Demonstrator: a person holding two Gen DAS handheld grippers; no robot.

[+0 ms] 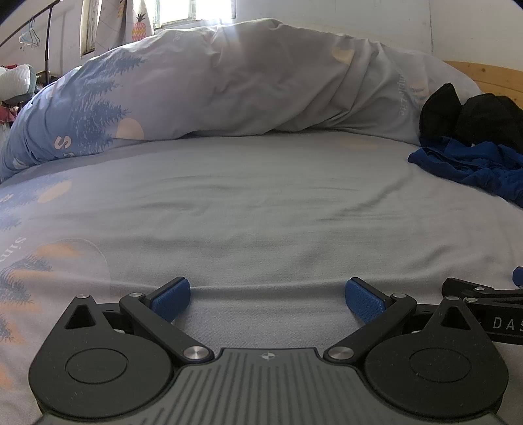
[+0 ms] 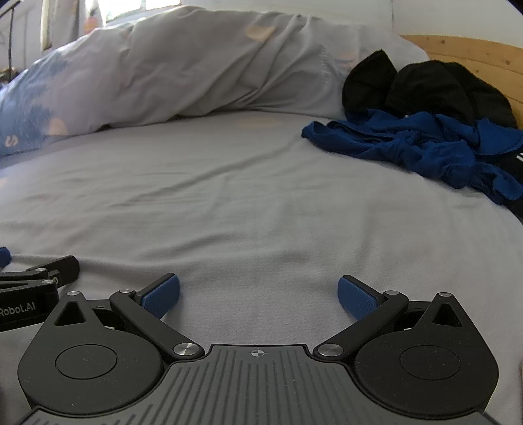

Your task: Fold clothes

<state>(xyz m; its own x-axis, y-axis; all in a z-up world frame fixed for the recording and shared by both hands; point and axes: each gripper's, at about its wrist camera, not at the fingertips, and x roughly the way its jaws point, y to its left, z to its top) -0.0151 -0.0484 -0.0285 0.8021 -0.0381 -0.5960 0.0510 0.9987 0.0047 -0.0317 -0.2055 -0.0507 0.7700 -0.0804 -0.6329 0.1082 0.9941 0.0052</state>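
A crumpled blue garment (image 2: 425, 153) lies on the grey bed sheet (image 2: 248, 202) at the far right, with a black garment (image 2: 425, 88) piled behind it. Both show in the left wrist view too, the blue one (image 1: 470, 166) and the black one (image 1: 474, 114). My left gripper (image 1: 267, 299) rests low on the sheet, open and empty. My right gripper (image 2: 258, 296) rests beside it, open and empty. Each gripper's side shows at the other view's edge. The clothes lie well ahead and right of both.
A bunched grey and blue duvet (image 1: 228, 81) lies across the far side of the bed. A wooden headboard (image 2: 474, 55) stands at the far right. A window with curtains (image 1: 196, 9) and a clothes rack with hangers (image 1: 29, 36) are behind.
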